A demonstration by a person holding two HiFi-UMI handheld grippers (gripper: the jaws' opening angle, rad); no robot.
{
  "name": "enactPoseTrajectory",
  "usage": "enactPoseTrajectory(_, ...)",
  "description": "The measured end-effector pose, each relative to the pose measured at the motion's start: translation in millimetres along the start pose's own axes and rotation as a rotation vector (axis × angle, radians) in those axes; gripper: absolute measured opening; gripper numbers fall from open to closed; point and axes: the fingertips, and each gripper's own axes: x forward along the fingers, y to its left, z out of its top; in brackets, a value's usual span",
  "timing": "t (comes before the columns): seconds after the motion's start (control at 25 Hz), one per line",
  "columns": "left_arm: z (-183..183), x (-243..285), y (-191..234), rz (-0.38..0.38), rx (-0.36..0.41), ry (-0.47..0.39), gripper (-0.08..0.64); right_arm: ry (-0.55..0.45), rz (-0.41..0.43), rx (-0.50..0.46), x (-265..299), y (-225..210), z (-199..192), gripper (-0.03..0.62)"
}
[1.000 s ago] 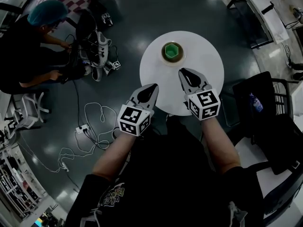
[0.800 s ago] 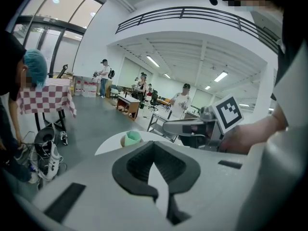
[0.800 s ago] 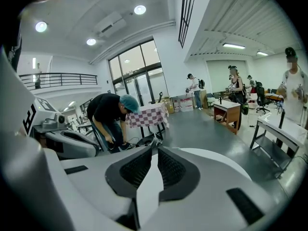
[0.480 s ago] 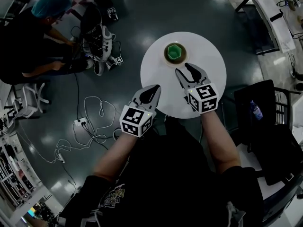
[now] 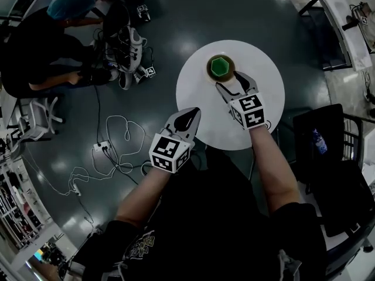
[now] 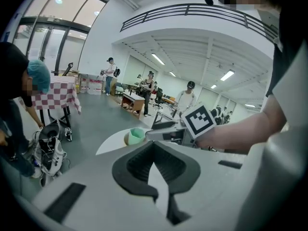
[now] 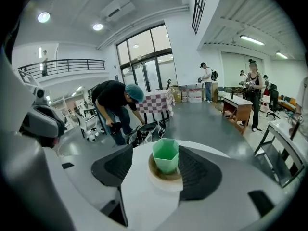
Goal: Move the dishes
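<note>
Right gripper (image 5: 229, 82): jaws wide, just been opening. Green cup (image 5: 219, 67) on saucer (image 7: 162, 183) stands between the tips, ungripped, on the far side of the round white table (image 5: 263, 119). Left gripper (image 5: 188, 115): jaws together, empty, at the table's near edge. Count: one cup, one saucer.

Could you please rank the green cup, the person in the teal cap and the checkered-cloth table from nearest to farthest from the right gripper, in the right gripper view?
1. Green cup: just ahead, centre, on its saucer.
2. Person in the teal cap: farther back, on the left.
3. Checkered-cloth table: behind that person, near centre.
</note>
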Motion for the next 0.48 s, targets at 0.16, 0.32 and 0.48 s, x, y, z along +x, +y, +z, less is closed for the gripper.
enactPoseTrajectory(0.16, -4.4, -1.2, 1.6, 0.005, -0.005, 0.014, 0.005, 0.064, 0.014, -0.048, 20.2, -7.1, -9.5, 0.302)
enactPoseTrajectory(0.32, -10.5, -3.6, 5.5, 0.02, -0.013, 0.027, 0.005, 0.113, 0.029, -0.072, 38.9, -14.8, -15.0, 0.308)
enactPoseTrajectory(0.48, -13.6, -9.5, 12.6, 0.043, -0.027, 0.034, 0.005, 0.138, 0.021, -0.114, 52.4, -20.2, -15.3, 0.311)
